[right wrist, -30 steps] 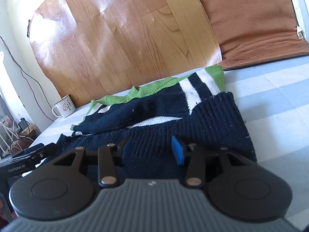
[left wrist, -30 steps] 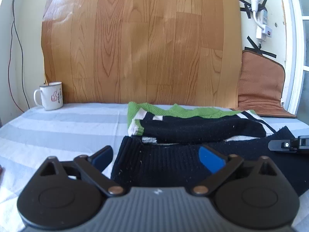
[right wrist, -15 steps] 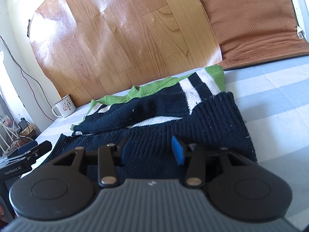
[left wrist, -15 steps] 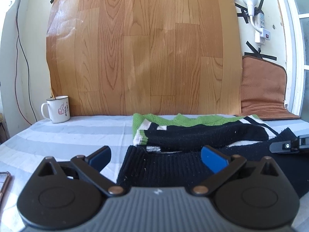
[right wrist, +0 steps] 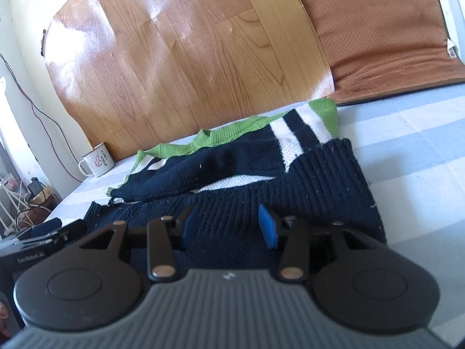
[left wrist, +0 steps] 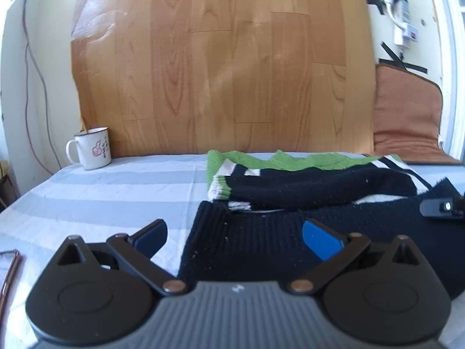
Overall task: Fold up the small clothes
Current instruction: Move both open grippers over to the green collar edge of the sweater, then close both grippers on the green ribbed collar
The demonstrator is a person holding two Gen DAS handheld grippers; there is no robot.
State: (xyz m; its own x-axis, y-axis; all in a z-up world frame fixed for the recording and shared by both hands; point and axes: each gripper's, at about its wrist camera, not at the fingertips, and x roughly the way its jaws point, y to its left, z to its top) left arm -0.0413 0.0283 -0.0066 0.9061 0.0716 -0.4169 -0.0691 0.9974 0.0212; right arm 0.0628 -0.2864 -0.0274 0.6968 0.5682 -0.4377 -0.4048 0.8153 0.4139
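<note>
A small knit sweater (left wrist: 305, 192), black with white stripes and green trim, lies partly folded on the striped sheet (left wrist: 122, 186). Its black ribbed hem faces me. It also shows in the right wrist view (right wrist: 261, 180). My left gripper (left wrist: 232, 232) is open and empty, low over the hem's left corner. My right gripper (right wrist: 229, 225) is open and empty, just above the hem's right part. A tip of the right gripper shows in the left wrist view (left wrist: 441, 208). The left gripper's body shows in the right wrist view (right wrist: 37, 241).
A white enamel mug (left wrist: 91, 148) stands at the back left by a wood-pattern board (left wrist: 221, 67). It also shows in the right wrist view (right wrist: 97, 160). A brown cushion (right wrist: 383, 32) leans at the back right. Cables and a box (right wrist: 26, 200) sit off the left edge.
My left gripper first rose and pulled back a little, then came down and forward again toward the hem's left corner. My right gripper has stayed in place. Both stayed open.
</note>
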